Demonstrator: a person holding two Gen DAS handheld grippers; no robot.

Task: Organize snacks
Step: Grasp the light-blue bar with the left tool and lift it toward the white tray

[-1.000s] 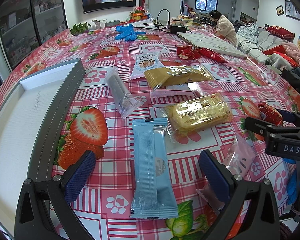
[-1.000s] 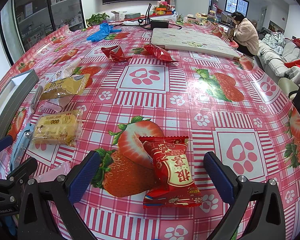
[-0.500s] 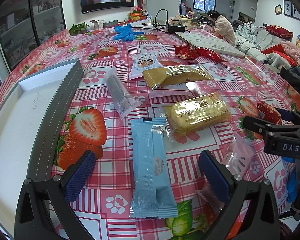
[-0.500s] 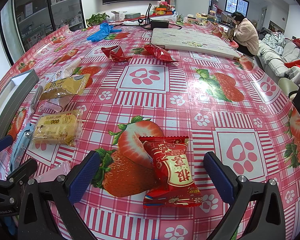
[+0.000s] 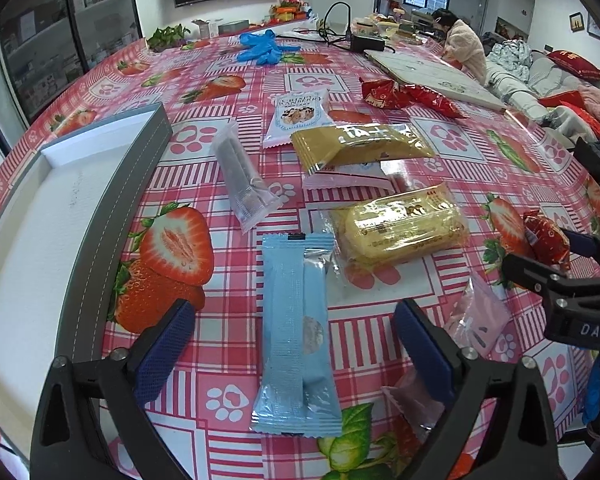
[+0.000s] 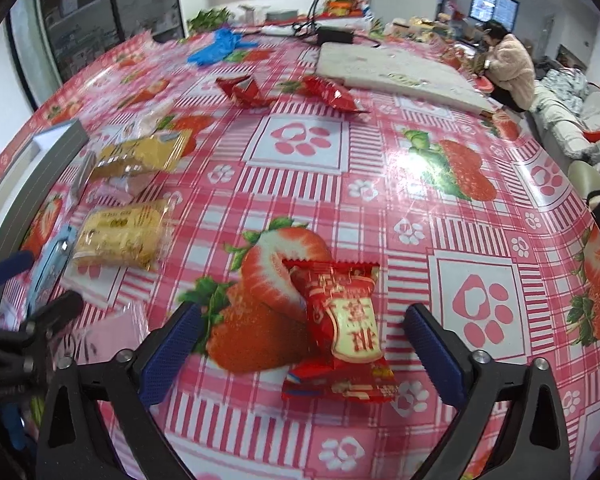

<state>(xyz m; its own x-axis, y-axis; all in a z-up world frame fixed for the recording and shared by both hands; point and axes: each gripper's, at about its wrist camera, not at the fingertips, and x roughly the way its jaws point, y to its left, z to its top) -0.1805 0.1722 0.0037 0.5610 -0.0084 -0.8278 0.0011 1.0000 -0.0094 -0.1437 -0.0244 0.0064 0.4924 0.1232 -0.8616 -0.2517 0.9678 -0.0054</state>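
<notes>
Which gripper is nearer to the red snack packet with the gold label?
Right. The right gripper has its open fingers either side of the red snack packet. The left gripper straddles the light blue packet, well to the left of it.

Left tool (image 5: 292,344) and right tool (image 6: 300,344) spread wide (both empty)

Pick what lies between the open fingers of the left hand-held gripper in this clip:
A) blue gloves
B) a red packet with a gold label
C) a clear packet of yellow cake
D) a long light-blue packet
D: in the left wrist view the long light-blue packet lies flat on the tablecloth between the spread fingers of the left hand-held gripper, touched by neither.
</notes>
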